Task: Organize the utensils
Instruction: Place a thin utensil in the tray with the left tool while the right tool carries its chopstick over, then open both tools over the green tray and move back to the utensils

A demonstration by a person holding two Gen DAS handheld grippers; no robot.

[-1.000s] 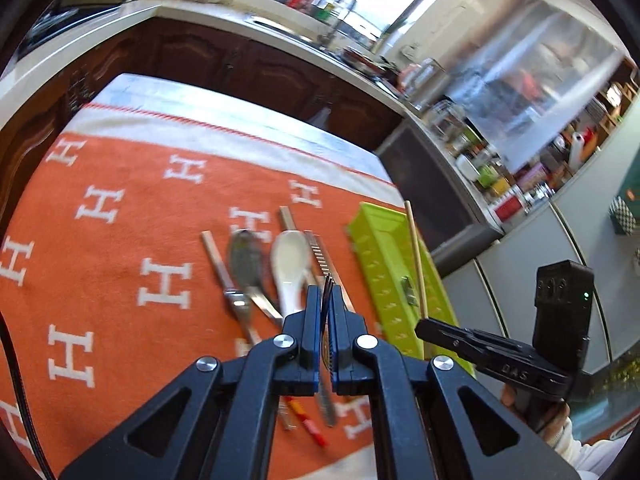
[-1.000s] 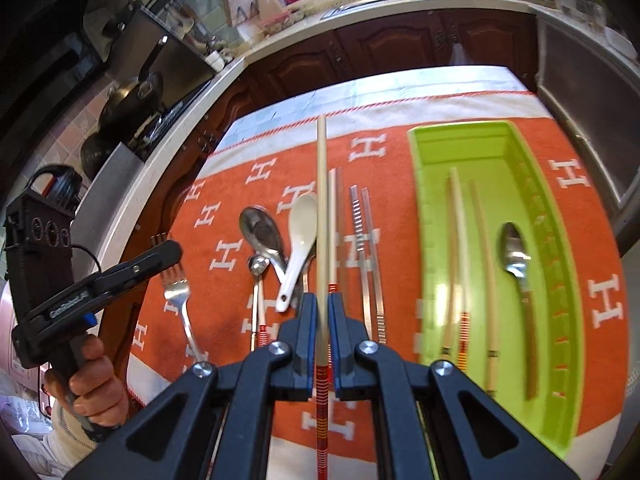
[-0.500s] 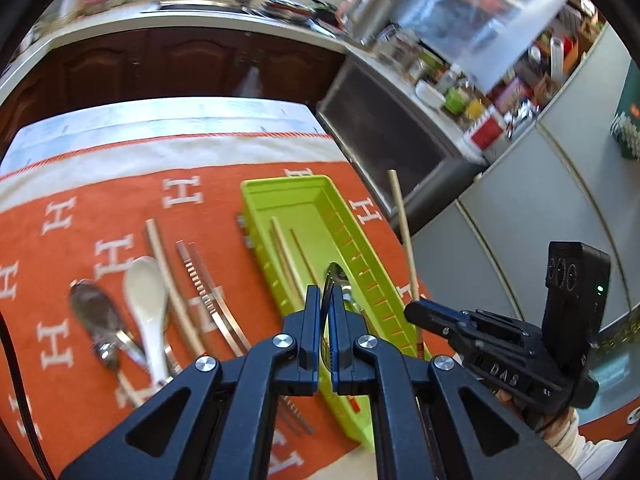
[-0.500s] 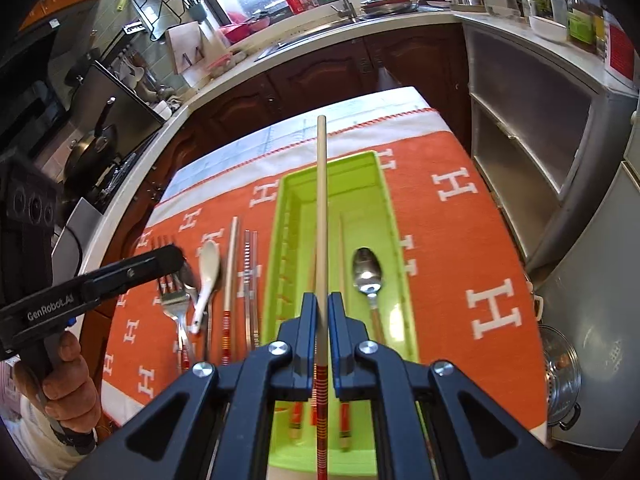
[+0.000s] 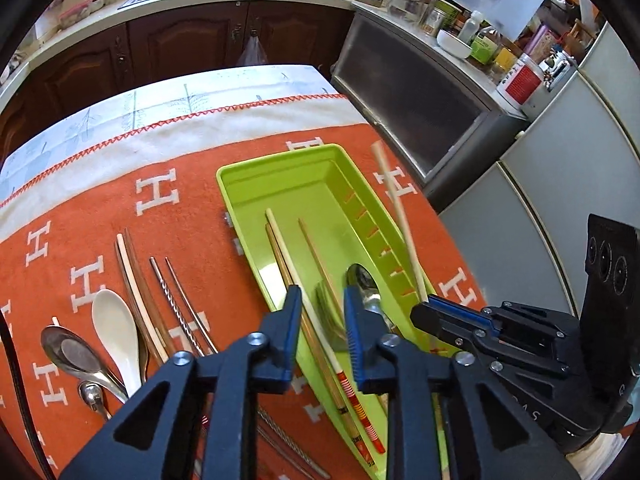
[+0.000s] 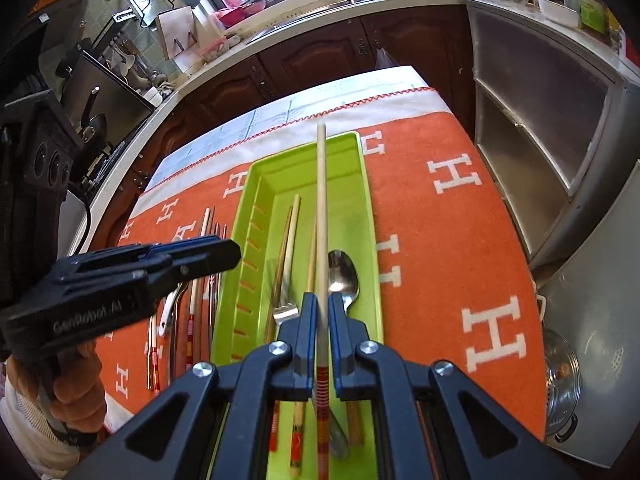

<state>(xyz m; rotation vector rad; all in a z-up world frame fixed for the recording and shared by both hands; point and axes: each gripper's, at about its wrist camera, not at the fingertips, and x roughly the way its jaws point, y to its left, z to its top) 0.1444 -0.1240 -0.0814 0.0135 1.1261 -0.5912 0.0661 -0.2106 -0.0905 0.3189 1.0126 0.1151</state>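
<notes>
Across the table lies an orange cloth (image 5: 192,216) patterned with white H letters, its white border at twelve o'clock in both views. On it sits a long green tray (image 6: 370,216), running from six toward twelve o'clock in the right wrist view. Inside the tray rest several chopsticks (image 5: 280,240), a fork (image 6: 285,312) and a metal spoon (image 6: 342,272). Over the tray's near end hangs the left gripper (image 5: 320,312), its jaws spread apart with nothing between them. At four o'clock in that view the right gripper (image 6: 320,312) appears, clamped on a single pale chopstick (image 6: 321,200) that points toward twelve o'clock above the tray. Beside the tray, at nine o'clock in the left wrist view, lie a white ceramic spoon (image 5: 114,324), a large metal spoon (image 5: 70,352), a pair of metal chopsticks (image 5: 180,304) and a wooden pair (image 5: 134,280).
</notes>
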